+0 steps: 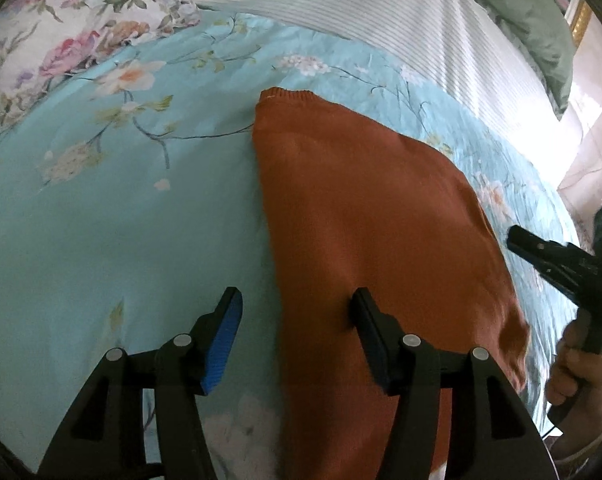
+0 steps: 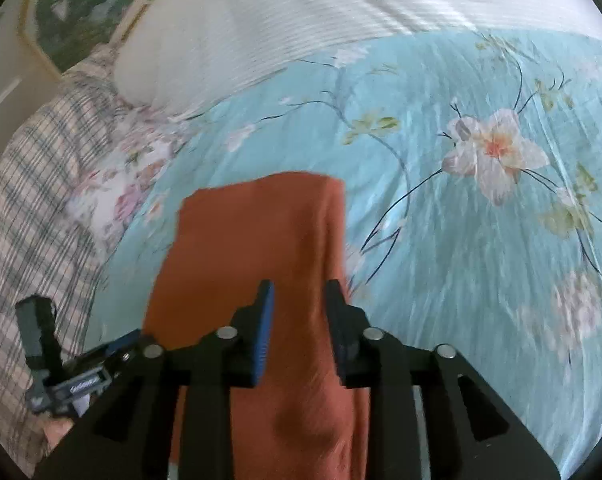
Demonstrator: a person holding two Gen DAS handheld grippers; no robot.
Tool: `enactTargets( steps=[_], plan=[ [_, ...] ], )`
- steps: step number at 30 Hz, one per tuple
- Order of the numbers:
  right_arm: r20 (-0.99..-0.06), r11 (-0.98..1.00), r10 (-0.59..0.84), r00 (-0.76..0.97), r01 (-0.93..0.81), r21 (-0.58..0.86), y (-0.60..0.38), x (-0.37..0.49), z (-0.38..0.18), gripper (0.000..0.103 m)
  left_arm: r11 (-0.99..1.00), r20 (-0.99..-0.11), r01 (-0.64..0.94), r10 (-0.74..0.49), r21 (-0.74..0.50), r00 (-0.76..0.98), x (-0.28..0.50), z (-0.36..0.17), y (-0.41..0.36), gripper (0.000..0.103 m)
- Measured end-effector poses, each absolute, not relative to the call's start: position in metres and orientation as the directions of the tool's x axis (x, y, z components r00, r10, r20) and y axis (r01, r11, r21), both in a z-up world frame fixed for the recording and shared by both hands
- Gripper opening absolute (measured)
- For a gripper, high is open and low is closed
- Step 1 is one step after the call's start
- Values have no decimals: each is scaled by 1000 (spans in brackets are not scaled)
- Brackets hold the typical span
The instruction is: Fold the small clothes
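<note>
Lying folded on the turquoise floral bedsheet (image 1: 101, 208), the rust-orange knitted garment (image 1: 365, 216) stretches lengthwise. The left gripper (image 1: 297, 316) hovers with jaws wide apart over its left edge. The right gripper (image 2: 299, 312) stands partly open above the cloth, holding nothing.

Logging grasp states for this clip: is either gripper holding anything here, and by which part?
Nothing is held. The left gripper is open, straddling the orange garment's left edge. The right gripper is open over the garment's near end.
</note>
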State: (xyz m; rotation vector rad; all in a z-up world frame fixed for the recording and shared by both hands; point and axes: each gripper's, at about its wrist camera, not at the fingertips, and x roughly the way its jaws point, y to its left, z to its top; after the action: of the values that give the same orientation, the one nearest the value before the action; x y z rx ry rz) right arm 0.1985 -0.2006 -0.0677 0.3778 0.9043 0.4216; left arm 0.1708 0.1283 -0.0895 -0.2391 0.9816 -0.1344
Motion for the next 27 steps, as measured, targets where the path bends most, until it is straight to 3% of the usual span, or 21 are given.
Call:
enactTargets(
  steps=[6, 10, 18, 27],
  plan=[
    [-682, 853, 515, 520, -232, 467, -189, 147, -66, 46, 973, -813, 23, -204, -229, 545, 131, -89, 128, 65],
    [-709, 866, 498, 500, -245, 435, -182, 110, -74, 61, 976, -822, 50, -205, -211, 531, 102, -89, 125, 69],
    [-751, 897, 441, 491, -272, 348, -174, 51, -87, 81, 985, -836, 67, -173, -161, 521, 51, -94, 122, 80],
    [-798, 925, 366, 478, -284, 255, -171, 32, -92, 84, 999, -852, 35, -20, -2, 523, 20, -106, 115, 80]
  ],
)
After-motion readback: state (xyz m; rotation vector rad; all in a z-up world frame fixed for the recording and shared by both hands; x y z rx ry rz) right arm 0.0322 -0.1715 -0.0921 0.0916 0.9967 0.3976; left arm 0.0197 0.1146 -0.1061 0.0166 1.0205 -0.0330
